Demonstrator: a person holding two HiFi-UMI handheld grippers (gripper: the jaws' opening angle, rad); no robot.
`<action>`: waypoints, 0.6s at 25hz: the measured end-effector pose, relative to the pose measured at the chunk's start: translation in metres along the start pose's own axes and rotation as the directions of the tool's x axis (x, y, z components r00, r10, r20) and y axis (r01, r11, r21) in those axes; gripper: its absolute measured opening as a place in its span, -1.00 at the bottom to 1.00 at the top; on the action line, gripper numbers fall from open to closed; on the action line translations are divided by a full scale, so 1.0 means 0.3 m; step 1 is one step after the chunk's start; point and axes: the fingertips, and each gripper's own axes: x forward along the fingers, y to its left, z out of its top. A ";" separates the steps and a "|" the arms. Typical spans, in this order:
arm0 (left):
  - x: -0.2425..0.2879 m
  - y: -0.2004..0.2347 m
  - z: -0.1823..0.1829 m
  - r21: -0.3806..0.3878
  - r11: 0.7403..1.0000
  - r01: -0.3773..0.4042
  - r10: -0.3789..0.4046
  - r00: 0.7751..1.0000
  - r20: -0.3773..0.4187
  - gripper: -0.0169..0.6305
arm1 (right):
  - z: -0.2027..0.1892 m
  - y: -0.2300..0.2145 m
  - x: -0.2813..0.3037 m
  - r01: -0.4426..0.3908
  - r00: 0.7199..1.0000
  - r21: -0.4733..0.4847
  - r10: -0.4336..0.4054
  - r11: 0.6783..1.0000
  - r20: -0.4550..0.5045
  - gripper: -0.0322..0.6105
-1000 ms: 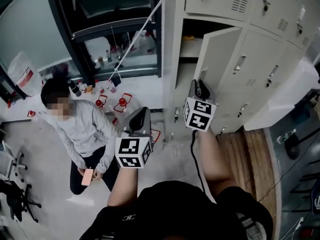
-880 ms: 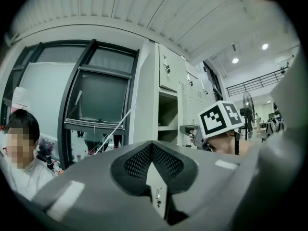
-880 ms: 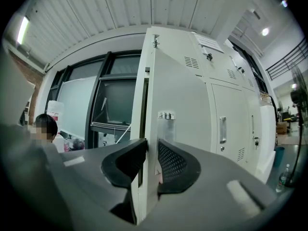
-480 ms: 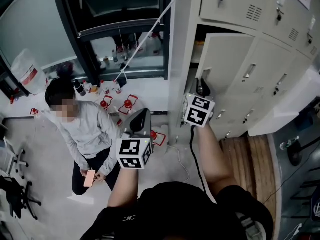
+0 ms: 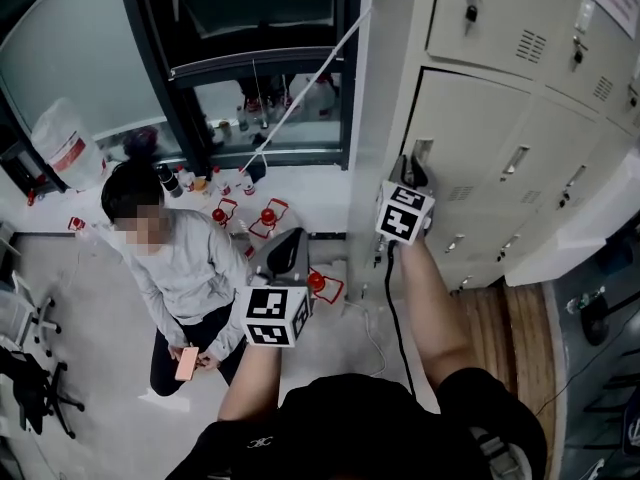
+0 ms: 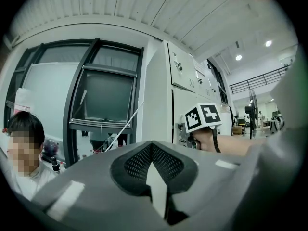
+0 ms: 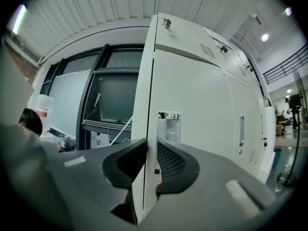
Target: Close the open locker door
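The beige locker door [image 5: 480, 138] lies almost flush with the bank of lockers [image 5: 560, 58]. My right gripper [image 5: 412, 173] is at the door's left edge, just below its small handle [image 5: 422, 148]. In the right gripper view the door's thin edge [image 7: 153, 81] runs down between the jaws of the right gripper [image 7: 152, 143], which close on it; the chrome-topped handle [image 7: 168, 123] sits just above the right jaw. My left gripper [image 5: 290, 250] hangs lower left, away from the lockers, shut and holding nothing [image 6: 153, 165]. The right gripper's marker cube [image 6: 203, 117] shows in the left gripper view.
A person [image 5: 180, 263] in a grey top crouches on the floor at left, holding a phone [image 5: 186, 363]. Red-topped bottles [image 5: 265, 218] stand on the floor by a dark-framed window [image 5: 250, 63]. A cable [image 5: 395, 318] trails along my right arm. Wooden flooring [image 5: 505, 328] lies before the lockers.
The locker door has swung from wide open to nearly flush with the lockers. My right gripper moved with its edge toward the cabinet. The left gripper stayed low.
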 end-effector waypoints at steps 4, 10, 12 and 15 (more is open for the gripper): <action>-0.002 0.025 -0.010 -0.002 1.000 -0.010 0.010 1.000 -0.009 -0.95 | 0.006 0.001 0.027 -0.013 1.000 0.027 0.014 1.000 -0.007 -0.66; -0.003 0.025 -0.025 0.001 1.000 -0.025 0.025 1.000 -0.017 -0.95 | 0.009 0.013 0.073 -0.049 0.999 0.016 0.049 0.999 -0.009 -0.66; -0.004 0.018 -0.024 0.005 1.000 -0.026 0.026 0.999 -0.020 -0.95 | 0.010 0.009 0.085 -0.060 0.998 0.020 0.060 0.998 -0.010 -0.67; -0.012 0.016 -0.022 0.003 0.999 -0.035 0.035 0.999 -0.021 -0.95 | 0.015 0.002 0.084 -0.070 0.998 0.026 0.070 0.997 0.002 -0.69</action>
